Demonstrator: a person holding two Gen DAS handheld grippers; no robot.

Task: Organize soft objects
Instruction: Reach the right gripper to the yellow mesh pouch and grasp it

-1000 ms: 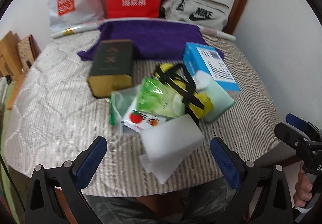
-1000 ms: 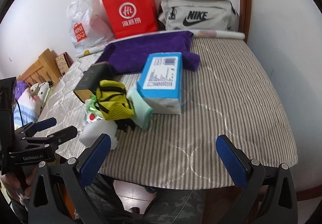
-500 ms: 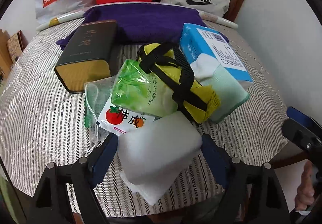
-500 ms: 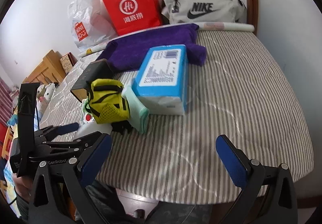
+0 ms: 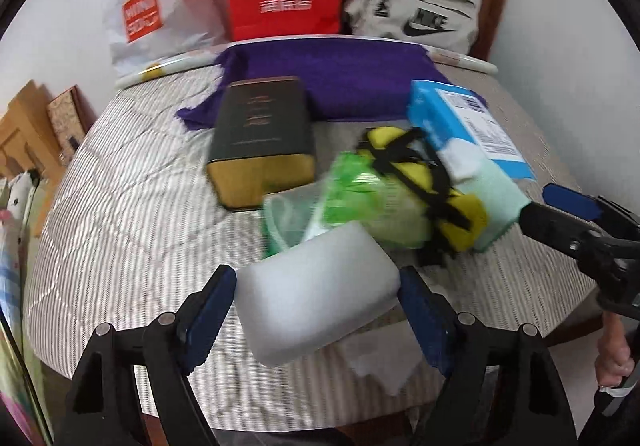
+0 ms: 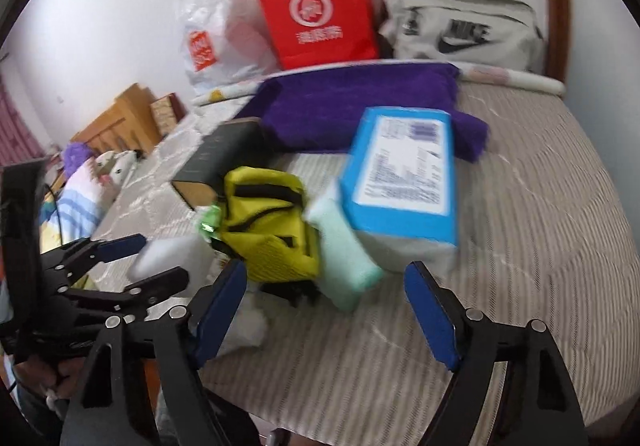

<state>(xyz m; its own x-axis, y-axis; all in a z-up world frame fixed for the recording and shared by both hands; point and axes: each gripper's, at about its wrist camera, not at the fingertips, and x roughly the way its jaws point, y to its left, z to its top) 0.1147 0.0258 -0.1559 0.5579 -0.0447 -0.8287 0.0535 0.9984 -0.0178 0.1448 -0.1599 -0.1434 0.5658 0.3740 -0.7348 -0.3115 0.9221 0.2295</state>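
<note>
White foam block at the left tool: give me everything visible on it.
The white foam block is a plain, thick rectangular slab with rounded edges, spongy-looking and unmarked. It sits tilted between the fingers of the left tool, both pads against its sides. A thin white sheet lies on the striped mattress below it. Its far edge hides part of the green packet.
</note>
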